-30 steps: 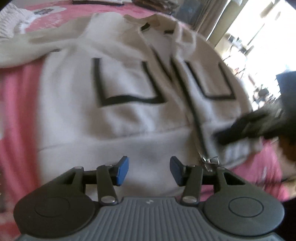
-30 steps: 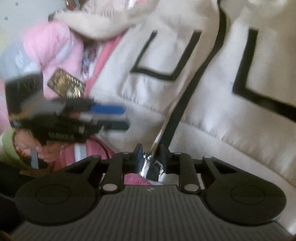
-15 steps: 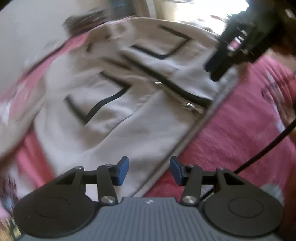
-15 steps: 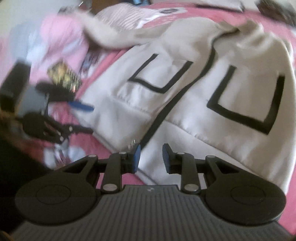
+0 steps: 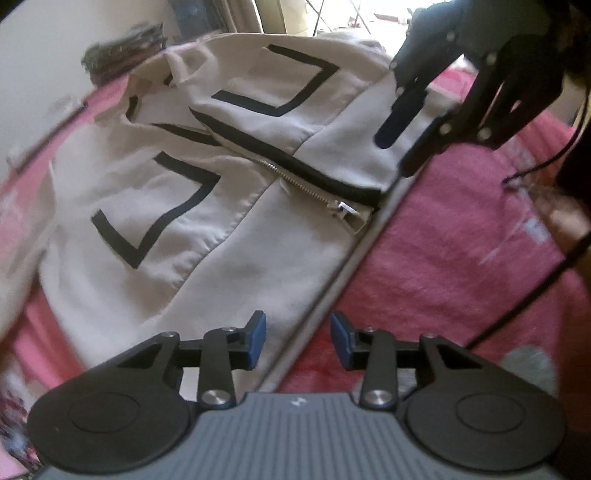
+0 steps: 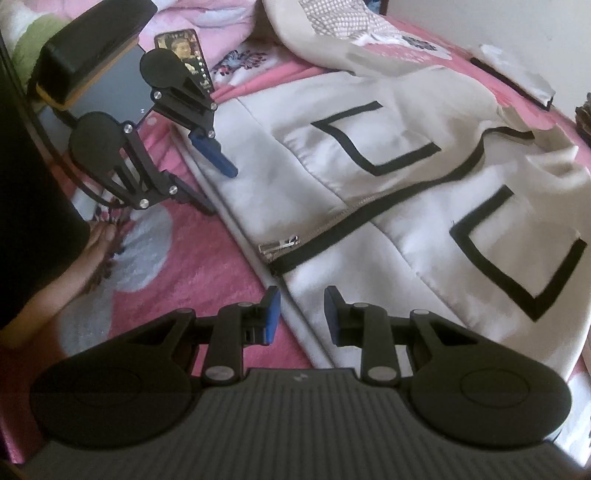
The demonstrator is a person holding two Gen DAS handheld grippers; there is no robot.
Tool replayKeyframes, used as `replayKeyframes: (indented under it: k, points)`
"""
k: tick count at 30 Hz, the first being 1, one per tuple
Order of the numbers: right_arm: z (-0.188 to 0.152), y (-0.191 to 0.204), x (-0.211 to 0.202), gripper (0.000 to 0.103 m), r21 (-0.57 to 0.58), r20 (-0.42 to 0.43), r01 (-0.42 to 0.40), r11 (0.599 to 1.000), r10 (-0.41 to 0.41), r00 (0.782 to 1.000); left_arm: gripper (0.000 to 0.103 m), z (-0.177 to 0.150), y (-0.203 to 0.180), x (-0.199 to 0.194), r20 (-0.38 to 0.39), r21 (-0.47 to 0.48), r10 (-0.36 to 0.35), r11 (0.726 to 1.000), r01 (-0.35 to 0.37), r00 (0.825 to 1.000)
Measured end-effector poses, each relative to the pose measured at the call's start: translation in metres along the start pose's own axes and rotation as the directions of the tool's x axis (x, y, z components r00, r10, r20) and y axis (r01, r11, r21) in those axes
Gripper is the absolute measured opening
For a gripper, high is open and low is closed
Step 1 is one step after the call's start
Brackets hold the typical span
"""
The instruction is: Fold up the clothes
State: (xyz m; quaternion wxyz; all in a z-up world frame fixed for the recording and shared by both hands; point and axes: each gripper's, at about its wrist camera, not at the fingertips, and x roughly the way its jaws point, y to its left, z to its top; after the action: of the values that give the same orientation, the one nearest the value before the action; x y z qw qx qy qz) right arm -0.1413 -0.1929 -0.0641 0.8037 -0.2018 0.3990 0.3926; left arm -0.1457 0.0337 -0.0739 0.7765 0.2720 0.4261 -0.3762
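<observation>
Right gripper [image 6: 301,314] has released the zipper pull [image 6: 279,245]; both grippers now straddle the jacket [image 5: 207,236] hem ungripped, left gripper [image 5: 297,341] closing. Next: pinch hem, fold.

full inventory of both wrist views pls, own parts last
jacket: 1, cream with black trim and black pocket outlines, spread front-up on the bed.
zipper: 1, silver, partly open at the jacket's hem; pull near the hem edge.
bedspread: 1, pink with pale prints, under the jacket.
phone: 1, picture on its face, on the bed beyond the jacket's hem.
other clothes: count unclear, pale and pink, heaped at the far end of the bed.
cable: 1, black, across the bedspread.
left tongs: 1, black with blue pads, closing over the jacket's hem edge, not yet pressing it.
right tongs: 1, same colours, open over the hem near the zipper.
hand: 1, bare, behind the left tongs.
</observation>
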Motion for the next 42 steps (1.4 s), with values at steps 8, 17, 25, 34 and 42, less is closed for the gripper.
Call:
replayKeyframes:
  k: [8, 17, 25, 34, 42]
  points:
    - [0.018, -0.074, -0.016, 0.024, 0.275, 0.119, 0.036, 0.961, -0.071, 0.990, 0.041, 0.049, 0.034, 0.009, 0.161, -0.216, -0.071, 0.971, 0.106, 0.984]
    - [0.098, -0.211, -0.023, 0.025, 0.455, 0.184, 0.176, 0.873, -0.286, 0.940, 0.041, 0.084, 0.009, 0.069, 0.230, -0.227, -0.170, 0.948, 0.223, 0.958]
    - [0.171, -0.267, 0.091, 0.027, 0.164, 0.023, 0.433, 0.886, -0.442, 0.897, 0.040, 0.084, 0.009, 0.081, 0.237, -0.282, -0.207, 0.920, 0.272, 0.949]
    - [0.172, -0.329, 0.183, 0.044, 0.039, -0.190, 0.553, 0.832, -0.537, 0.822, 0.040, 0.083, 0.013, 0.084, 0.255, -0.307, -0.229, 0.902, 0.303, 0.940]
    - [0.160, -0.372, 0.158, 0.005, 0.361, -0.099, 0.449, 0.818, -0.445, 0.890, 0.040, 0.081, 0.013, 0.084, 0.263, -0.309, -0.245, 0.895, 0.322, 0.933]
